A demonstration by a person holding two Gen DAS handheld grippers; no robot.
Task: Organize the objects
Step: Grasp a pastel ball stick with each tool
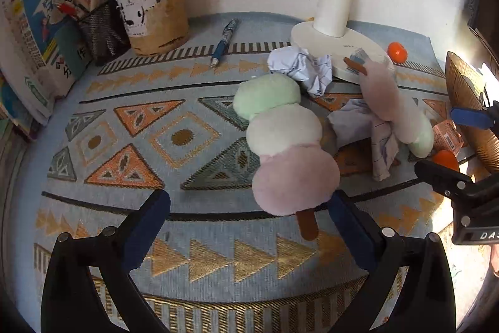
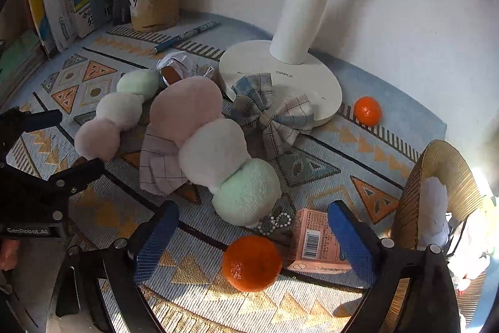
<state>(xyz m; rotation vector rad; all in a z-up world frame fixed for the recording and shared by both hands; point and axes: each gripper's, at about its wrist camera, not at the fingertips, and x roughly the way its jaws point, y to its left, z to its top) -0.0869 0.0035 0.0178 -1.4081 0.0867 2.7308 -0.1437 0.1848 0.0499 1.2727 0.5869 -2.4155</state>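
Right wrist view: open right claw straddles the round orange tangerine; closing off-centre could roll it; left claw open.

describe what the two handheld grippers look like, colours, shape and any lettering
Both the left gripper and right gripper are black, forked frames with round silver bolts and two fingers faced with dark blue textured pads. White lettering on the left body reads GenRobot.AI. No cables or sleeves show.

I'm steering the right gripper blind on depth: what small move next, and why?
Probably ease the right gripper down around the near orange and close. Its jaws stand open with the orange lying loose between them, beside the pink box, and nothing is held yet.
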